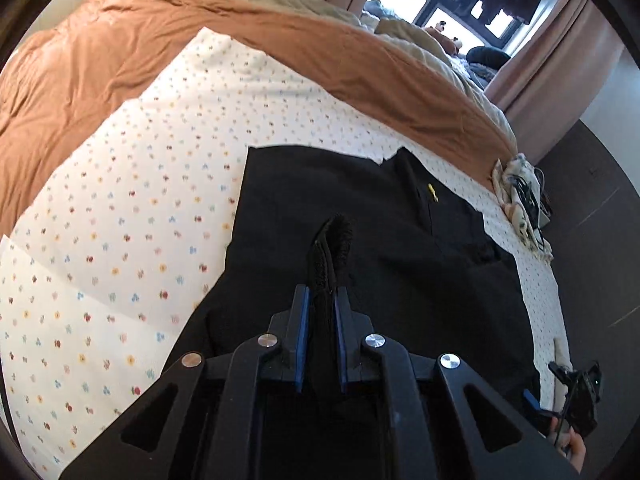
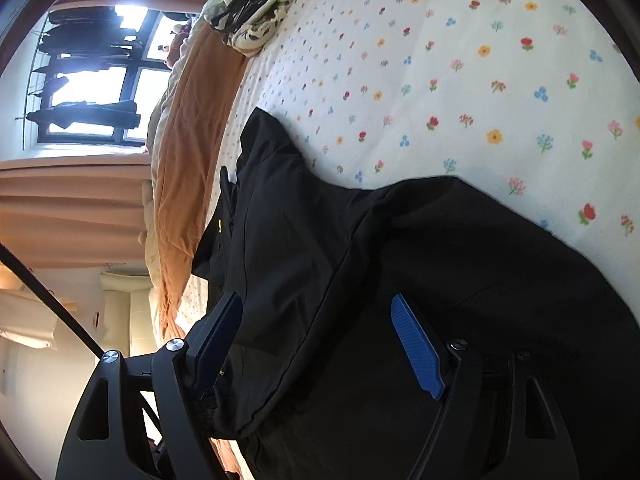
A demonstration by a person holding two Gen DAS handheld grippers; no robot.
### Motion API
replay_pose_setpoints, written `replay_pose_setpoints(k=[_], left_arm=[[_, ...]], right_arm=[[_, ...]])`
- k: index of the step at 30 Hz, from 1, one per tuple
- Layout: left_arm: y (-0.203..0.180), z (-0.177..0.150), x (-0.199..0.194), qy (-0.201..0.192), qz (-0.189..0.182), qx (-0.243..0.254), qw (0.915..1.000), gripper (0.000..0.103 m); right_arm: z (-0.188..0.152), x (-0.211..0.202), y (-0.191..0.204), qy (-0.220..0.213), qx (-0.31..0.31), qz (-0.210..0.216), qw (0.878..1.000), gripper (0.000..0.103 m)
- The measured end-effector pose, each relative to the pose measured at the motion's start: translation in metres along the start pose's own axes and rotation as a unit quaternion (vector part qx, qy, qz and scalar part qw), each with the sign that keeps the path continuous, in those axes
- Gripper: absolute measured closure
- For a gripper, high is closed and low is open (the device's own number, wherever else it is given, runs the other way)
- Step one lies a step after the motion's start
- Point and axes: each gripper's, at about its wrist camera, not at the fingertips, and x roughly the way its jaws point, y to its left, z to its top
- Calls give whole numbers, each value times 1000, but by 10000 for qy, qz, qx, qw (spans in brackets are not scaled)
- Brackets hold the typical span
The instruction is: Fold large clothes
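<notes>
In the left wrist view I've got the flowered sheet (image 1: pixel 120 208) filling the left half, w/ the rust blanket (image 1: pixel 120 52) arcing across the upper left. Center frame: the black garment (image 1: pixel 400 248) lies spread on the sheet, roughly flat, a small yellow tag (image 1: pixel 432 193) near its upper right. My left gripper (image 1: pixel 322 300) sits bottom center, jaws nearly together and pinching a ribbed black edge (image 1: pixel 334 240), prob. a cuff or hem, which sticks up past the tips. Bottom right corner shows the right gripper (image 1: pixel 576 392) off the bed edge. In the right wrist view the window (image 2: pixel 100 80) is upper left, the blanket runs down left of center, and the garment covers center to lower right. My right gripper (image 2: pixel 320 344) is spread wide at the bottom, nothing pinched, fabric lying under and between the blue pads (image 2: pixel 416 344). To do this fold well, I'd carry the pinched edge across low and taut, so it doesn't drag the layer beneath, and use the free right one to pin the body, I reckon. Risk: the ribbed bit slips out, as the grip looks thin.
</notes>
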Motion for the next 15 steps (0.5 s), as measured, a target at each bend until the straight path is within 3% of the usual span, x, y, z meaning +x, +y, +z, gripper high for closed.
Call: replay_pose_setpoints(k=[2, 4, 5, 6, 7, 9, 15], left_arm=[[3, -2, -5, 106, -86, -34, 9999, 87], [6, -4, -13, 98, 50, -78, 9999, 73], [6, -5, -17, 30, 26, -77, 10000, 51], [8, -7, -22, -50, -29, -85, 9999, 14], [10, -8, -28, -157, -74, -119, 9998, 0], [14, -9, -37, -315, -74, -161, 9993, 0], [22, -14, -32, -292, -1, -222, 9993, 0]], right_arm=[[0, -1, 5, 10, -86, 11, 10000, 27], [-1, -2, 9, -56, -177, -41, 9998, 27], [-1, -4, 12, -107, -278, -115, 9995, 27], [-2, -3, 14, -139, -344, -150, 9992, 27], [-2, -4, 16, -164, -407, -172, 9989, 27], [-3, -4, 22, -190, -535, -204, 9982, 27], [-1, -7, 45, -354, -1279, -470, 9900, 27]])
